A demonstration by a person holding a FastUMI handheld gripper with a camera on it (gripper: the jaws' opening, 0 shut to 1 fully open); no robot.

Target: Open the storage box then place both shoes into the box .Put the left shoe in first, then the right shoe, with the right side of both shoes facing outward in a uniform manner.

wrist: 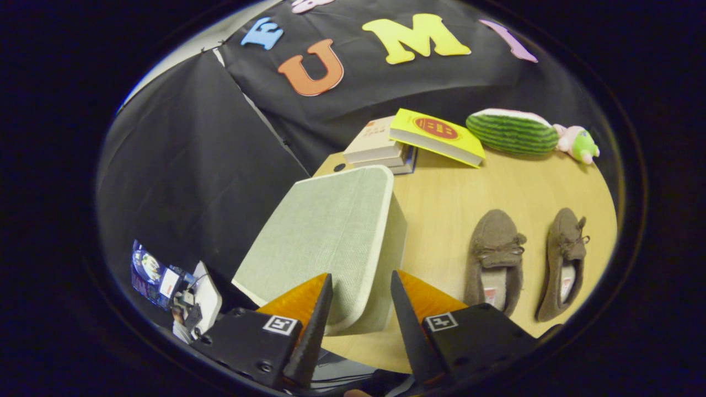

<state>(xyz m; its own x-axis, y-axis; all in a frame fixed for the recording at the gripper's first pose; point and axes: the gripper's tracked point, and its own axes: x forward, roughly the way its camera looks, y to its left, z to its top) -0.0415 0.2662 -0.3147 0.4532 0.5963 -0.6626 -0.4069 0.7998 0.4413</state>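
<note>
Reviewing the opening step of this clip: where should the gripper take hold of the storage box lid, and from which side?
Probably the lid's near rounded corner edge, approached from the near side. That thin lip overhangs the storage box wall right between the fingers, so they could straddle it. The gripper is open, not touching. The shoes lie apart on the table.

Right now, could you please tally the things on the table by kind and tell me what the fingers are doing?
Storage box: 1, lid closed
Brown shoes: 2
Books: at least 3, stacked
Plush toys: 2
Total: 8
The gripper fingers are open, the box's near corner just ahead.
</note>
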